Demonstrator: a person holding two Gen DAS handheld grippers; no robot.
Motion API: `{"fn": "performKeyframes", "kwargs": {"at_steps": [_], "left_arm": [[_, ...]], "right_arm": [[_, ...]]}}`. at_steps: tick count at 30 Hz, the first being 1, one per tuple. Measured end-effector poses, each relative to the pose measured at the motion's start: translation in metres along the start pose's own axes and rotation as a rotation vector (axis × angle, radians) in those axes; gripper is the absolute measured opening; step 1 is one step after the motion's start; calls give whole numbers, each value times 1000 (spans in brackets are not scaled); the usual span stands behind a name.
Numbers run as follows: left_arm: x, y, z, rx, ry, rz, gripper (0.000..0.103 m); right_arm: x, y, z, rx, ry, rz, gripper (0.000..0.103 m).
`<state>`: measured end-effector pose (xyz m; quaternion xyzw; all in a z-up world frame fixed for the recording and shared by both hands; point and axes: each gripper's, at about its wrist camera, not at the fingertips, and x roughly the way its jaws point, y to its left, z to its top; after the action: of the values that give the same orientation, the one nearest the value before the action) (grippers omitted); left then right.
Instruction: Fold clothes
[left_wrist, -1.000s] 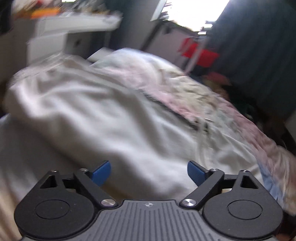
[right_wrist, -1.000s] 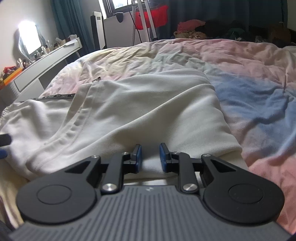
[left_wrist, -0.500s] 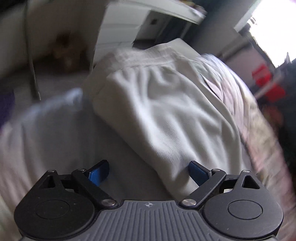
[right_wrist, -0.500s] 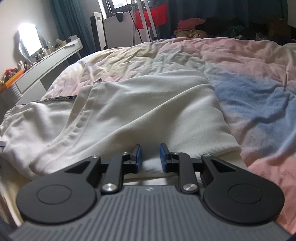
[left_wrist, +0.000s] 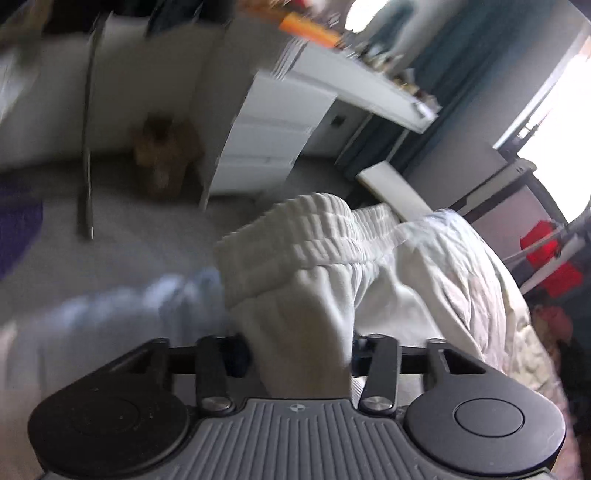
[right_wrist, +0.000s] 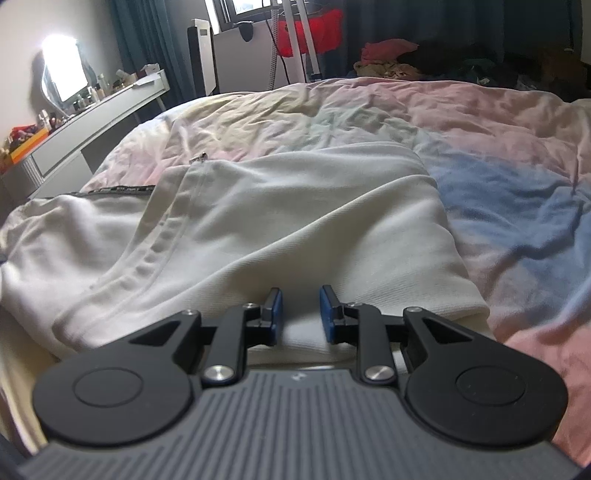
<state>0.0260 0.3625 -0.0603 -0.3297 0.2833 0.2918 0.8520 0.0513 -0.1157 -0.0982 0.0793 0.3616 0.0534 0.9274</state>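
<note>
So the big change: a second ago the left gripper (left_wrist: 299, 354) was wide open and hovering over the middle of the white garment (right_wrist: 258, 221), and now it's swung round to the ribbed elastic edge (left_wrist: 306, 236) at the side of the bed and its jaws are closing with a thick bunch of that white fabric stuffed between them. Looks like the pads are already squeezing the cloth, since it bulges up right out of the gap and hides the fingertips. The left wrist view is pretty blurry, so I can't say how deep the bite is. Meanwhile the right gripper (right_wrist: 301, 314) hasn't budged at all. It sits narrowed down at the near hem of the garment, blue pads (right_wrist: 276, 314) with a small gap and white cloth between them; I honestly can't tell from here whether it's pinching the fabric or just resting over it. The garment itself lies spread across the pastel duvet (right_wrist: 498, 155), zip seam (right_wrist: 177, 221) running up the left half, one end hanging near the bed's edge by the white dresser (left_wrist: 273, 133). My read is this is the setup for a fold: with both corners in hand, the next thing would be lifting that ribbed end and carrying it over. Risk is the left grab being a wad rather than a clean corner, so the fold could come out lumpy.
</note>
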Motion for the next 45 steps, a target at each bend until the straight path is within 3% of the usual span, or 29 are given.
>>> {"fn": "performKeyframes", "kwargs": {"at_steps": [3, 6, 9, 12, 15, 20, 24, 28, 32, 33, 35, 37, 38, 41, 45], "left_arm": [[-33, -35, -2, 160, -136, -8, 26], [-78, -86, -19, 380, -315, -30, 24], [-125, -130, -36, 479, -458, -113, 24], [-161, -179, -61, 536, -552, -206, 23], [-187, -224, -92, 552, -592, -299, 22], [-203, -290, -176, 559, -638, -421, 22], [-180, -324, -262, 609, -596, -488, 22], [-137, -341, -342, 760, -450, -499, 28], [-100, -342, -390, 979, -250, -450, 32], [-97, -338, -395, 1017, -231, -446, 41], [-101, -331, -391, 1076, -239, -475, 58], [-107, -322, -382, 1113, -215, -509, 82], [-109, -315, -372, 1118, -192, -525, 85], [-116, -291, -343, 1115, -149, -556, 88], [-112, -249, -301, 1067, -171, -524, 93]], "right_arm": [[-3, 1, 1, -4, 0, 3, 25], [-5, -3, 5, 23, -4, 20, 26], [-12, -7, 14, 56, -34, 50, 27], [-23, -10, 21, 49, -84, 45, 27], [-37, -19, 27, 75, -126, 36, 27], [-56, -54, 37, 214, -188, 48, 28], [-64, -82, 41, 299, -221, -2, 28], [-72, -112, 43, 383, -249, -48, 28], [-78, -137, 40, 478, -288, 21, 28], [-79, -140, 38, 496, -301, 49, 28], [-77, -143, 34, 543, -317, 93, 28], [-71, -143, 31, 597, -296, 167, 29], [-68, -143, 29, 621, -280, 204, 35], [-59, -134, 28, 638, -240, 262, 72], [-45, -121, 23, 657, -173, 347, 74]]}}
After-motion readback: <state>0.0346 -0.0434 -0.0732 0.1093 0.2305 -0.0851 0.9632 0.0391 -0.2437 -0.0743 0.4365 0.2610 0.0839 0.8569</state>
